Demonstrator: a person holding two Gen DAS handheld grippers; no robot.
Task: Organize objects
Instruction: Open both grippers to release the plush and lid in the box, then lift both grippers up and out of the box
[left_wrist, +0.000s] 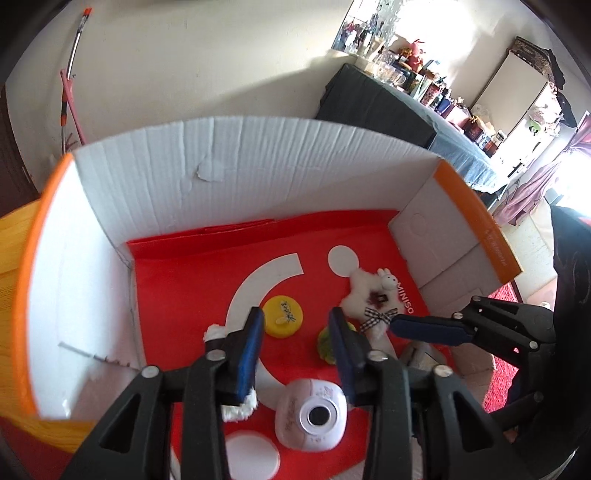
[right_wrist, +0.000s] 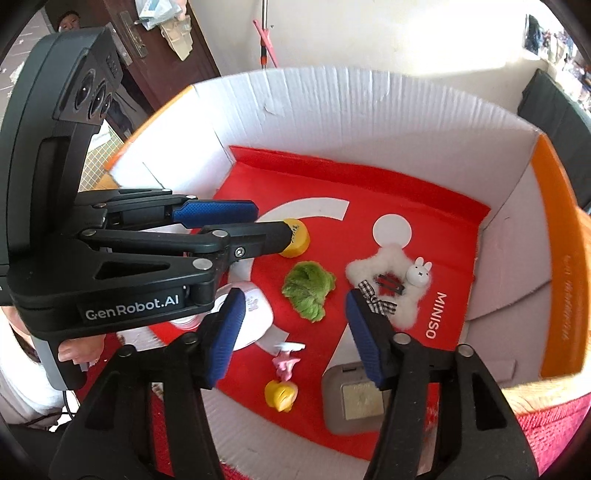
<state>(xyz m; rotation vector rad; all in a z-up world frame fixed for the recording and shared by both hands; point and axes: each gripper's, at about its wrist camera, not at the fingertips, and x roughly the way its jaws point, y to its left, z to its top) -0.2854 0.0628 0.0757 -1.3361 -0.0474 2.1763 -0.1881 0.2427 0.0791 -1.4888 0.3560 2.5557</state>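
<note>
corrugated white box (right_wrist: 369, 110), fluffy green plush (right_wrist: 308, 290)

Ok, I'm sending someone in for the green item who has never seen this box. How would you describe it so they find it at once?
Look inside the white cardboard box with orange edges, on the red bag lining its floor. Near the middle, between the yellow round cap and the fluffy white star with the rabbit head, lies the green fuzzy lump. It is the only green thing there.
</note>
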